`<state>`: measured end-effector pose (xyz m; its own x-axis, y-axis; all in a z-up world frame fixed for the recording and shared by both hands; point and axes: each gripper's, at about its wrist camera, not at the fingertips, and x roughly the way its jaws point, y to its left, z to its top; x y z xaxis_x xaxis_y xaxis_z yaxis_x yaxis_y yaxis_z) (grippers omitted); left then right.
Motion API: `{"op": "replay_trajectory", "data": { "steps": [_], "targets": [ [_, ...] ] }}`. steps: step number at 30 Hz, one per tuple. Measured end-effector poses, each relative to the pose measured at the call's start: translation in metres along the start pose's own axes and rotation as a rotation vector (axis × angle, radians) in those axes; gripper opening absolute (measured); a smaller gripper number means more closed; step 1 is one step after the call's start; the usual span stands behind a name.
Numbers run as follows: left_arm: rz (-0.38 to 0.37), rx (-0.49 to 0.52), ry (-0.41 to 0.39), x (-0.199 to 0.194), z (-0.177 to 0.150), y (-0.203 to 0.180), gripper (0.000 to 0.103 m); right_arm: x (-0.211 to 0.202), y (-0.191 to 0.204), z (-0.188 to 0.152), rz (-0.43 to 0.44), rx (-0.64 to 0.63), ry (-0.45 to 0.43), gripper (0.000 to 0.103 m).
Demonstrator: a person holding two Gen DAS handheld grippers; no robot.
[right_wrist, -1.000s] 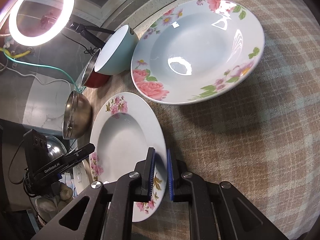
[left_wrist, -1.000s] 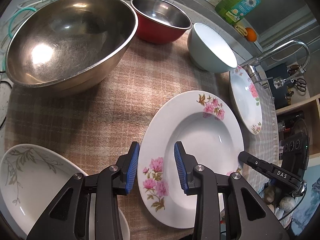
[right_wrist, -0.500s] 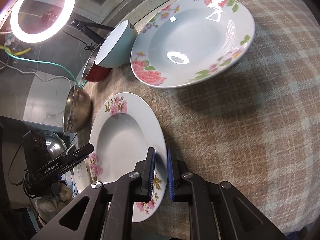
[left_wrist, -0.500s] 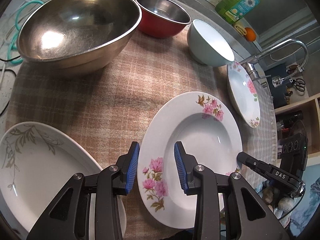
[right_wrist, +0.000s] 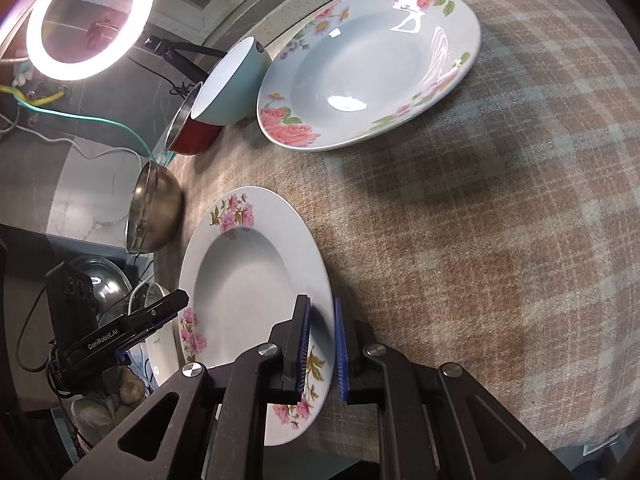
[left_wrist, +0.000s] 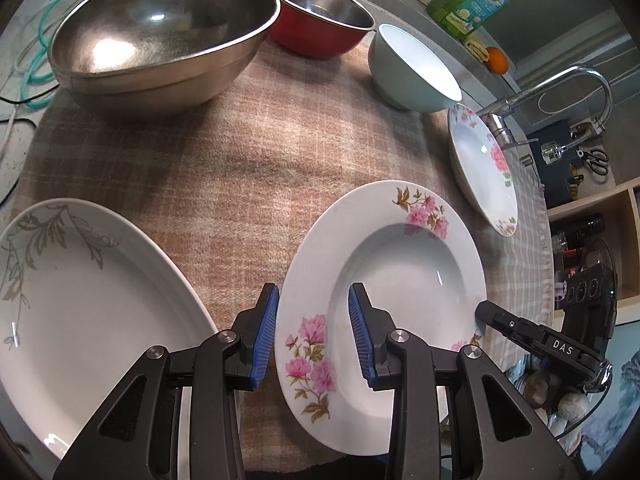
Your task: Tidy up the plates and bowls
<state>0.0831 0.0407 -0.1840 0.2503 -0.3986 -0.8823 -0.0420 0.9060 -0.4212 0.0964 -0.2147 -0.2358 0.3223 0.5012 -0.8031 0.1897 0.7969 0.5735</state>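
The pink-flowered plate (left_wrist: 404, 280) lies at lower centre of the left wrist view, on the checked cloth (left_wrist: 260, 148) covering the table. The right claw (right_wrist: 320, 340) is clamped on this plate's rim, one pad above and one below, at the lower centre of its own view. The left claw (left_wrist: 312, 336) stands partly open over the plate's opposite rim, one pad outside the edge and one above the well; contact cannot be confirmed. A leaf-patterned oval plate (left_wrist: 92, 292) sits lower left. A rose-patterned plate (right_wrist: 368, 64) sits upper centre of the right view. Along the top of the left view: steel bowl (left_wrist: 160, 28), red bowl (left_wrist: 320, 20), pale blue bowl (left_wrist: 412, 68).
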Motion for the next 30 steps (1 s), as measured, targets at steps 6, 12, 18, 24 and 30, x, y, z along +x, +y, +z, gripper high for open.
{"op": "replay_trajectory", "data": {
  "steps": [6, 12, 18, 24, 30],
  "targets": [
    [0.002, 0.003, -0.001, 0.000, -0.001, 0.001, 0.033, -0.002, -0.001, -0.005, -0.001, -0.001, 0.002, 0.011],
    [0.007, 0.014, -0.003, 0.000, 0.000, 0.000, 0.033, -0.004, -0.003, -0.010, 0.000, 0.003, 0.006, 0.011],
    [0.012, 0.022, -0.004, 0.000, 0.001, 0.000, 0.032, -0.004, -0.003, -0.012, -0.005, 0.001, 0.006, 0.011],
    [0.015, 0.029, -0.007, 0.001, 0.001, -0.001, 0.032, -0.005, -0.002, -0.015, -0.010, -0.002, 0.008, 0.011],
    [0.016, 0.032, -0.009, 0.000, 0.002, -0.001, 0.033, -0.004, -0.001, -0.017, -0.017, 0.004, 0.002, 0.011]
  ]
}}
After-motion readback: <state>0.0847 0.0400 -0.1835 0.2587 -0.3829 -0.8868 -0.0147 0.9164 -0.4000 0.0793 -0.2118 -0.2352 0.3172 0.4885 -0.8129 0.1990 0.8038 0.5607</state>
